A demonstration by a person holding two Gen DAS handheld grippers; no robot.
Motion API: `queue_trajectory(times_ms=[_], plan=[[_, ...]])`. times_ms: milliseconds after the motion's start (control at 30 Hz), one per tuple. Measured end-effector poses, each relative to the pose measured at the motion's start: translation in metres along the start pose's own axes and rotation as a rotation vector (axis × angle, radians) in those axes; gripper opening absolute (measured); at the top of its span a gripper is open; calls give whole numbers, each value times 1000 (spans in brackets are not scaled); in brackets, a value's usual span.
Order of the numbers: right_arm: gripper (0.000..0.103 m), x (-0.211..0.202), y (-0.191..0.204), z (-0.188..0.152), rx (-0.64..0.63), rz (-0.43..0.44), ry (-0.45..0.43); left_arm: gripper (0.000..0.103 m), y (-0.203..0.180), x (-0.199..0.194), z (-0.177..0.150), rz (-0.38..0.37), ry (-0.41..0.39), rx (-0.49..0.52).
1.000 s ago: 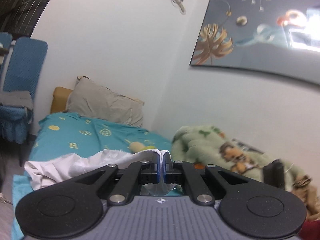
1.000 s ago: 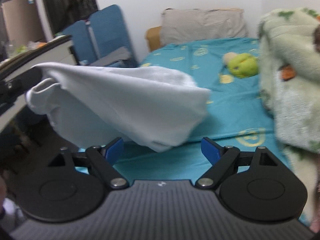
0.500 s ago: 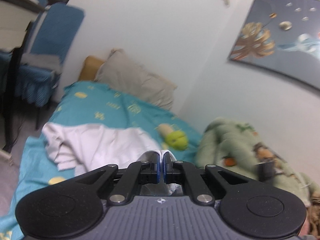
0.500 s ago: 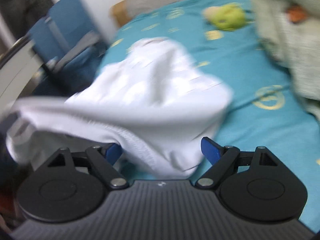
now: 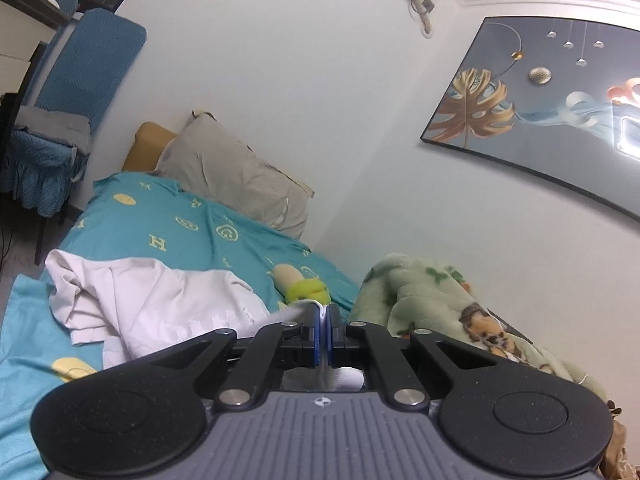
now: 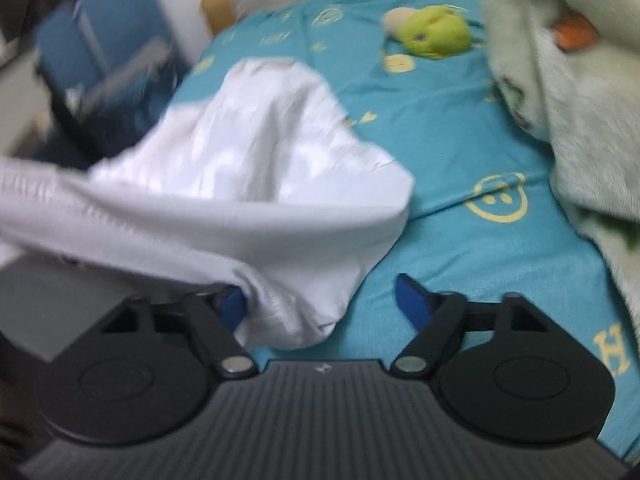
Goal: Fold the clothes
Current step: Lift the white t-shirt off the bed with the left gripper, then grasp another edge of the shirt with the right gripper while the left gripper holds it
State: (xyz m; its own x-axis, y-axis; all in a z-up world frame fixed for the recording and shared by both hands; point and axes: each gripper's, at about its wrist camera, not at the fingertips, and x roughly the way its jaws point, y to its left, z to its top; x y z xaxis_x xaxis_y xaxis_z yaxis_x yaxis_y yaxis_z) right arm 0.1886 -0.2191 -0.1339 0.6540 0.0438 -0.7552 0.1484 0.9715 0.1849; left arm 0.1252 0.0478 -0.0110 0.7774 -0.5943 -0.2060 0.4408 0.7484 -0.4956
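Two handheld grippers are recorded over a bed (image 5: 168, 216) dressed in a teal sheet printed with yellow smiley faces and letters.

Left gripper (image 5: 323, 330): blue pads are seen pressed together, with a strip of white fabric pinched between them and a bunched bit of the same fabric visible behind the pads. From the pinch point the white garment (image 5: 160, 300) is seen running out to the left, where the rest lies crumpled on the sheet near the bed's edge.

Right gripper (image 6: 320, 300): jaws are held wide apart. The white garment (image 6: 248, 184) is draped across the space in front of it, a rounded fold hanging down between the fingers and covering most of the left finger's blue pad (image 6: 232, 304); the right finger's pad stands clear of the cloth. No grasp is shown on this side. This view is blurred.

Other items noted:
- Grey pillow (image 5: 236, 176), propped at the head of the bed against the wall.
- Yellow-green plush toy (image 6: 434, 30), lying on the sheet beyond the garment.
- Pale green fleece blanket (image 5: 432, 304), heaped along the wall side of the bed.
- Blue-covered chairs (image 5: 80, 68), standing off the bed's far side.
- Framed picture (image 5: 540, 120), hung on the wall.
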Motion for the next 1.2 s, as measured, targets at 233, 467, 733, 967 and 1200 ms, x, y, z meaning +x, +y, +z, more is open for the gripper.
queue_trajectory(times_ms=[233,467,733,967,1200], plan=[[8,-41,-12,4,52,-48,-236,0,10,9,-1,87,56,4],[5,-56,-34,21,156,151,-219,7,-15,30,-41,38,259,268],[5,-54,-84,23,405,230,-140,37,-57,52,-121,-5,521,683],[8,-52,-94,21,409,240,-98,71,-69,56,-170,44,643,1067],[11,-46,-82,22,332,273,-55,59,-61,50,-200,57,638,1366]])
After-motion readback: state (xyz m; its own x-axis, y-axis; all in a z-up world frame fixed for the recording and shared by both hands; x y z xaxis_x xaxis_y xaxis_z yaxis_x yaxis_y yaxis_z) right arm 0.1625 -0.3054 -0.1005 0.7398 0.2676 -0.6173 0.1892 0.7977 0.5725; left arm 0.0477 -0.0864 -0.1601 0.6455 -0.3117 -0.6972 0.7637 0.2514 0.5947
